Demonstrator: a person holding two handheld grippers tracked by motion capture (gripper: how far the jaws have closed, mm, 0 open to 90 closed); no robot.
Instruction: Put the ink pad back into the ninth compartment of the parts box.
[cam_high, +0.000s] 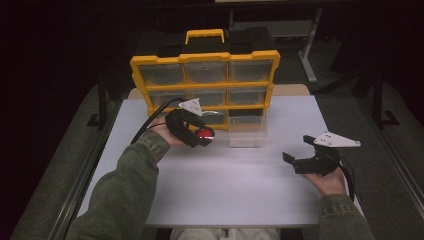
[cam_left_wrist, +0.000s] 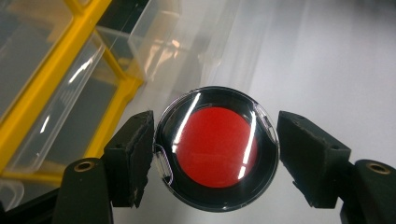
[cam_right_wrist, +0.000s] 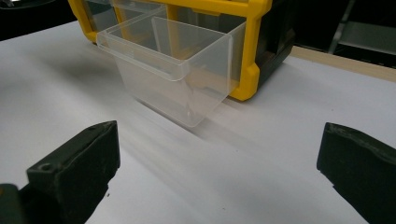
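Observation:
A round black case with a red disc under a clear lid sits between the jaws of my left gripper, which is shut on it; the same round case shows red at the left gripper, held above the white table just left of a clear drawer. That clear drawer is pulled out from the bottom right slot of a yellow-framed organizer and looks empty. My right gripper rests low at the right, jaws wide apart with nothing between them.
The yellow organizer stands upright at the table's far edge with a yellow handle on top. Several other clear drawers stay closed. Dark floor and table legs lie beyond.

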